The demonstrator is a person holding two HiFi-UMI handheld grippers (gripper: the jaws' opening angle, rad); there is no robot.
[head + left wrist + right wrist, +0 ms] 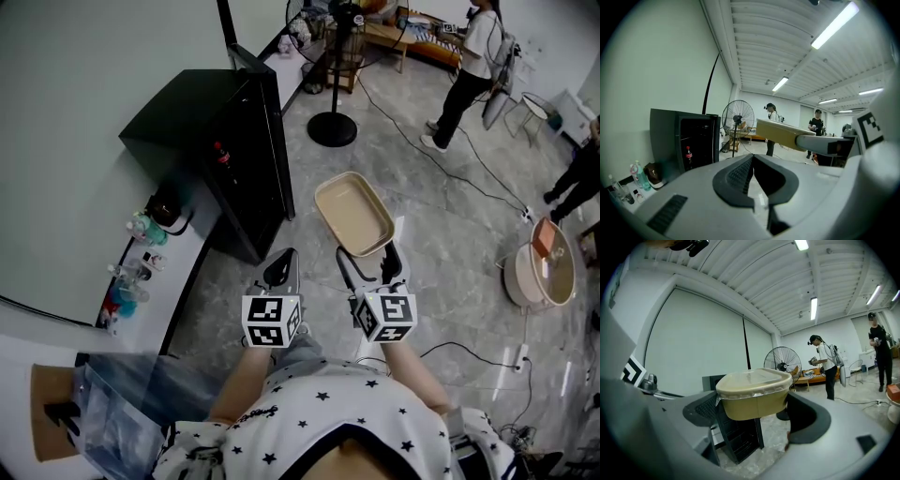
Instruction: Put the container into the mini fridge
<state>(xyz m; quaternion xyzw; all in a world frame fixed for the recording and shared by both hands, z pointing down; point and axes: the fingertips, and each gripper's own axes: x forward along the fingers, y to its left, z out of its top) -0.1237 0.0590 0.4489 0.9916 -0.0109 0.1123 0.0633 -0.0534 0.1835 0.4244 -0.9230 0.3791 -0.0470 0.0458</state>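
A tan lidded container (354, 214) hangs above the floor, held by its near end in my right gripper (367, 264). The right gripper view shows the container (752, 394) clamped between the two jaws. My left gripper (280, 269) is shut and holds nothing; its jaws (752, 178) meet in the left gripper view. The black mini fridge (217, 155) stands to the left with its door (269, 131) swung open. A red-capped bottle (221, 154) sits on a shelf inside, also seen in the left gripper view as the bottle (687, 156).
A standing fan (333, 122) is behind the fridge. A low white shelf (150, 272) with bottles runs along the left wall. A round cooker (542, 267) and cables (487, 169) lie on the floor to the right. People (469, 66) stand at the back.
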